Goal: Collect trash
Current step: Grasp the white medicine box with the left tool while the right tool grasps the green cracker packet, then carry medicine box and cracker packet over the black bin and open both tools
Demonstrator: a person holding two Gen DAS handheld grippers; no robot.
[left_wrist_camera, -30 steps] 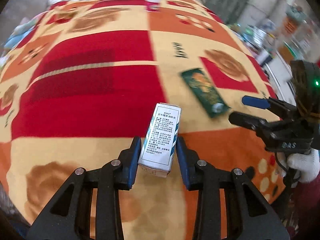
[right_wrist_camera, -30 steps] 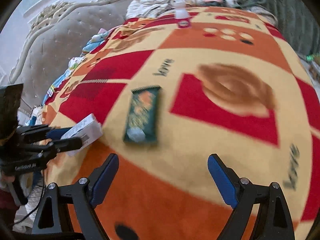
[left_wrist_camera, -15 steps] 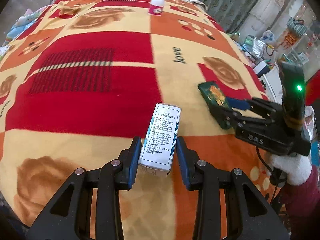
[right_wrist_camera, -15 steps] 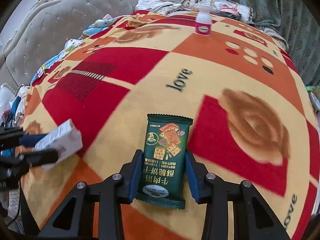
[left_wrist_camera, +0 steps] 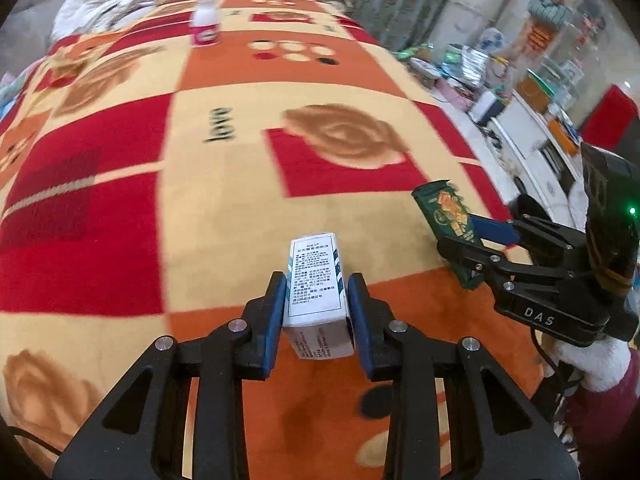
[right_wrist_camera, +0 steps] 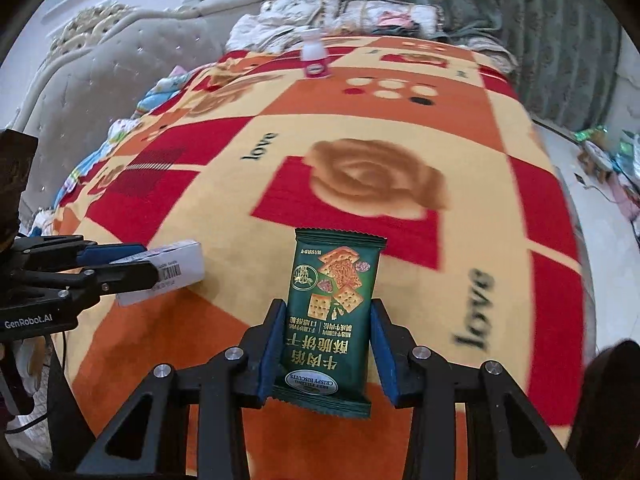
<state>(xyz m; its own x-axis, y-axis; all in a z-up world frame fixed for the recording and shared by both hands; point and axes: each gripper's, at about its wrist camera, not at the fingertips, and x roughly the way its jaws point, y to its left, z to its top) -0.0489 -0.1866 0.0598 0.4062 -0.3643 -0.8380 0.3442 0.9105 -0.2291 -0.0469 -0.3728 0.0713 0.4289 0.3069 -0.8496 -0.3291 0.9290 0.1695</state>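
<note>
My left gripper (left_wrist_camera: pixel 316 312) is shut on a small white medicine box (left_wrist_camera: pixel 316 280) and holds it above the bed. The box also shows in the right wrist view (right_wrist_camera: pixel 168 268). My right gripper (right_wrist_camera: pixel 324 344) is shut on a green biscuit packet (right_wrist_camera: pixel 332 308), lifted off the blanket; the packet shows in the left wrist view (left_wrist_camera: pixel 448 216) at the right. A small white bottle with a pink label (left_wrist_camera: pixel 205 20) stands upright at the far end of the bed, also in the right wrist view (right_wrist_camera: pixel 314 58).
A red, orange and cream patterned blanket (left_wrist_camera: pixel 224 200) covers the bed. A padded grey headboard (right_wrist_camera: pixel 92 68) is at the left, piled bedding (right_wrist_camera: pixel 320 8) at the far end, and cluttered white shelves (left_wrist_camera: pixel 532 128) to the right.
The right gripper closed on the green packet and lifted it off the blanket. Both grippers have risen and tilted; the left still holds the white box.
</note>
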